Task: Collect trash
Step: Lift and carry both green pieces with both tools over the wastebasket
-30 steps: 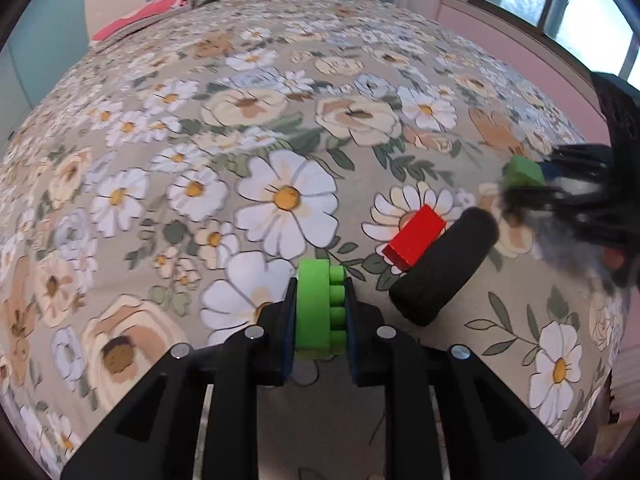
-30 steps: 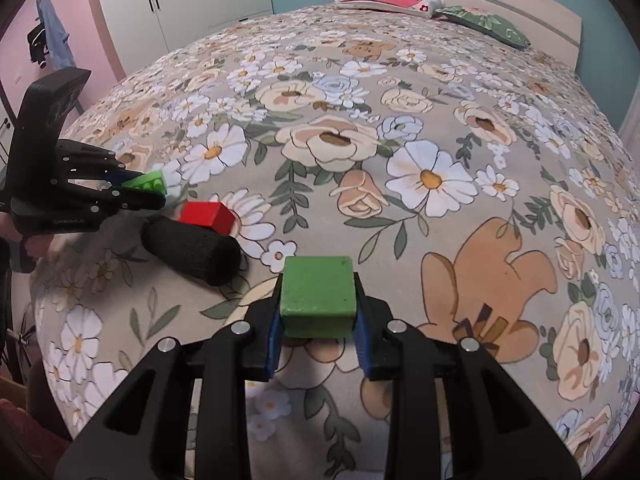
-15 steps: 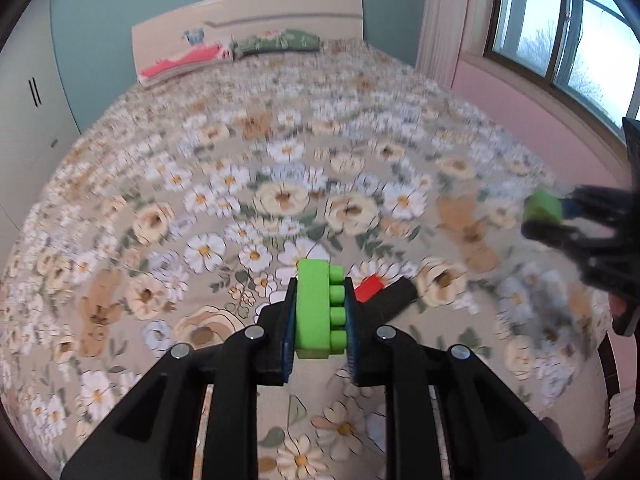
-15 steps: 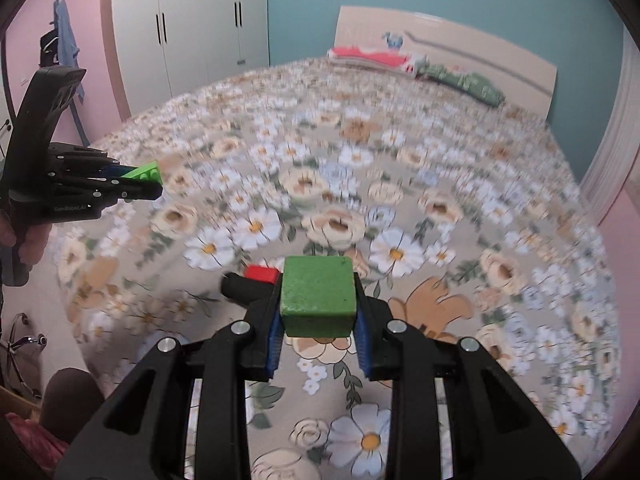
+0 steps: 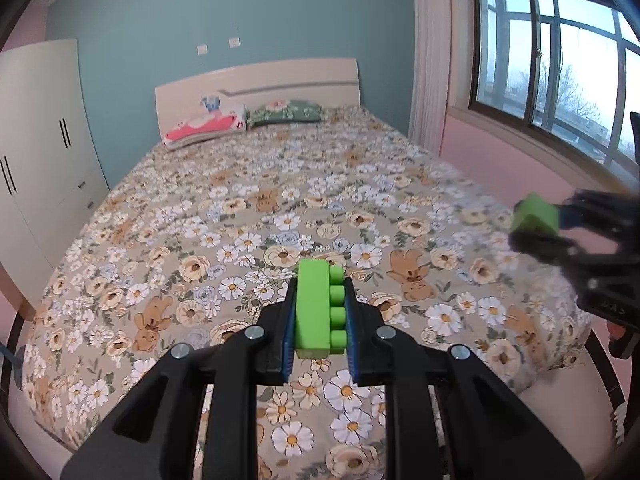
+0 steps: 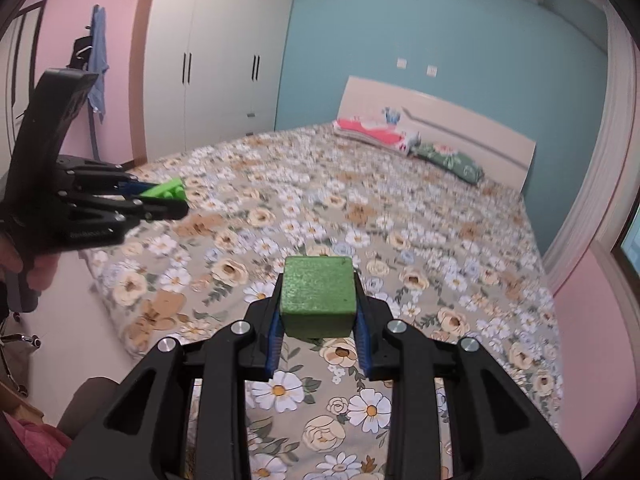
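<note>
Left wrist view shows a bright green studded plastic building brick (image 5: 318,307) clamped on edge between the blue-padded black fingers of the left gripper (image 5: 319,320), studs facing right, held in the air above the foot end of a bed covered with a beige floral bedspread (image 5: 248,216). At the right edge, blurred, the right gripper (image 5: 538,224) clenches a green cube-shaped foam block (image 5: 536,216). From the right wrist view that same block (image 6: 318,296) sits squarely between the right gripper's pads, also above the bedspread, with the left gripper (image 6: 168,200) off to the left and a hand (image 6: 24,264) wrapped around its handle. Beyond lie a red-and-white pillow (image 5: 204,128) and a green floral pillow (image 5: 286,112) against a cream headboard (image 5: 260,80), white wardrobes (image 6: 216,68) and a window (image 5: 560,72).
</note>
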Action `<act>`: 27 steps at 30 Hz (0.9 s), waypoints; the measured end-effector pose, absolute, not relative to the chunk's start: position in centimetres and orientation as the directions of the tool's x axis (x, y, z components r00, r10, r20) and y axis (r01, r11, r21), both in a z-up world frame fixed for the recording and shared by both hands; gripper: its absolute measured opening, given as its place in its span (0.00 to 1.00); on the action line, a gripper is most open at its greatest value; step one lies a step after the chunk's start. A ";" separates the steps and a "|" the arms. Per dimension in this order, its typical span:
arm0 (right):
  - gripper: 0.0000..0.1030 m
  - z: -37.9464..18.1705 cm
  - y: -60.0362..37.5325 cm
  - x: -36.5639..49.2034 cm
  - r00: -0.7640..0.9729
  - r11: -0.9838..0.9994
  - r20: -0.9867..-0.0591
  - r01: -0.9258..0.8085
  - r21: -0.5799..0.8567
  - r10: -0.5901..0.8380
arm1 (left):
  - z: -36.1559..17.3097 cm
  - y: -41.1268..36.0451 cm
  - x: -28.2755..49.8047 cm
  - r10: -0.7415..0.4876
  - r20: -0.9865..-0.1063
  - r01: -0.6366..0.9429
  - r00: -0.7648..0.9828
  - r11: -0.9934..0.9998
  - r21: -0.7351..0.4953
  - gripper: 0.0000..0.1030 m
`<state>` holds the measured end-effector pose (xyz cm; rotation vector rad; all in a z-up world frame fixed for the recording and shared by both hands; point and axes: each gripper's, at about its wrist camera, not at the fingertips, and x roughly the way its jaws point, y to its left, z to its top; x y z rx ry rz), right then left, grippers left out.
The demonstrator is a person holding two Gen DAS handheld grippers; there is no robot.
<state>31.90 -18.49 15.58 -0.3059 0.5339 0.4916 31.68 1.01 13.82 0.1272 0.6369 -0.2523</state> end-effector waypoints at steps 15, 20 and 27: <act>0.30 18.3 -16.8 19.0 0.782 0.800 -0.501 -0.543 -0.256 0.371 | 15.6 1.4 20.7 -0.194 -0.529 0.278 0.826 0.957 0.084 0.22; 0.30 17.1 -16.6 17.0 0.772 0.790 -0.511 -0.558 -0.256 0.379 | 13.7 1.4 18.5 -0.196 -0.552 0.293 0.810 0.952 0.093 0.22; 0.30 14.5 -16.3 15.2 0.743 0.778 -0.539 -0.584 -0.232 0.397 | 10.4 1.9 17.2 -0.191 -0.601 0.295 0.776 0.952 0.078 0.22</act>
